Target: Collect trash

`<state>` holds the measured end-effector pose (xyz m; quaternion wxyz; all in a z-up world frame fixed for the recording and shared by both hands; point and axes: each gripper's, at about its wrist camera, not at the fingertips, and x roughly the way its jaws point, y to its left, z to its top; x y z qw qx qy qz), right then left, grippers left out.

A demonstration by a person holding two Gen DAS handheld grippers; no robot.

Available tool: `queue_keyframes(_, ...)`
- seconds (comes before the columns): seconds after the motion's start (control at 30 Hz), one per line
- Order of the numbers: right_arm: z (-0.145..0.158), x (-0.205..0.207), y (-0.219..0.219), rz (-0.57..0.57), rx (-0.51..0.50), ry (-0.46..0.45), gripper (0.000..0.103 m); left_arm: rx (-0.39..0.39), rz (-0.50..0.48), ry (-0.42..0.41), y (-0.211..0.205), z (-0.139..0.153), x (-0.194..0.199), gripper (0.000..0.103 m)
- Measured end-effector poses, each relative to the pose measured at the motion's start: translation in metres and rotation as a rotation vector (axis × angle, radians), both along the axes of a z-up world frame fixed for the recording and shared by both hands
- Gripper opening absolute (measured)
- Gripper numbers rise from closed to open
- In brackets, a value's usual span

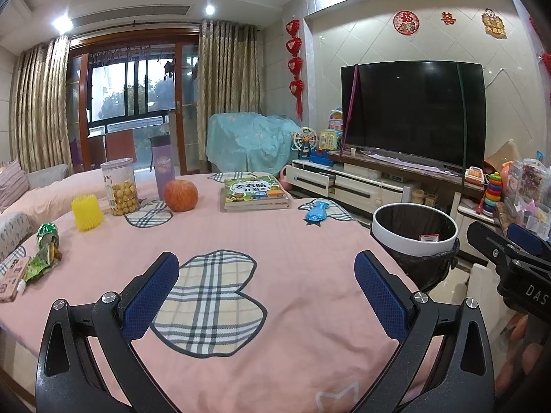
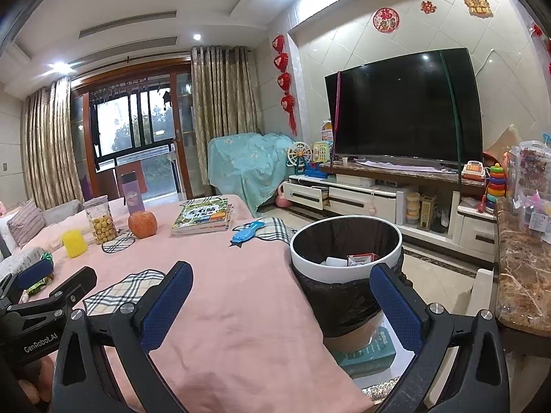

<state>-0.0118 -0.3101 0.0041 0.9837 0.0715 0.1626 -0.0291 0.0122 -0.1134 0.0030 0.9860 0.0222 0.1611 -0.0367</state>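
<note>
A white-rimmed trash bin (image 1: pixel 413 232) (image 2: pixel 344 251) with a black liner stands off the table's right edge; red-and-white packaging and white paper lie inside. Crumpled green snack wrappers (image 1: pixel 43 253) and a pink packet (image 1: pixel 12 280) lie at the table's left edge. My left gripper (image 1: pixel 267 284) hovers open over the pink tablecloth (image 1: pixel 292 251), nothing between its blue pads. My right gripper (image 2: pixel 280 297) is open and empty, near the bin; its right finger (image 2: pixel 396 304) overlaps the bin's wall. In the left wrist view the right gripper (image 1: pixel 516 254) shows at the right edge.
On the table stand a yellow foam sleeve (image 1: pixel 87 212), a jar of round snacks (image 1: pixel 120 186), a purple bottle (image 1: pixel 163 167), an apple (image 1: pixel 180 195), stacked books (image 1: pixel 255 192) and a blue toy (image 1: pixel 316 211). A TV (image 1: pixel 413 112), cabinet and toys lie behind; a marble counter (image 2: pixel 520 268) sits right.
</note>
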Motion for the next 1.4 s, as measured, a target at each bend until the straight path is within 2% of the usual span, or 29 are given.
queue_keyframes(1.17,0.0006,0.0000,0.0065,0.014,0.007,0.000,0.103,0.009,-0.017,0.017,-0.0034,-0.0040,0.0035,0.103)
queue_keyframes(1.4,-0.0008,0.0011,0.0067,0.014,0.014,0.005,0.103,-0.008,-0.028,0.030,0.0003,-0.0058,0.0061,0.103)
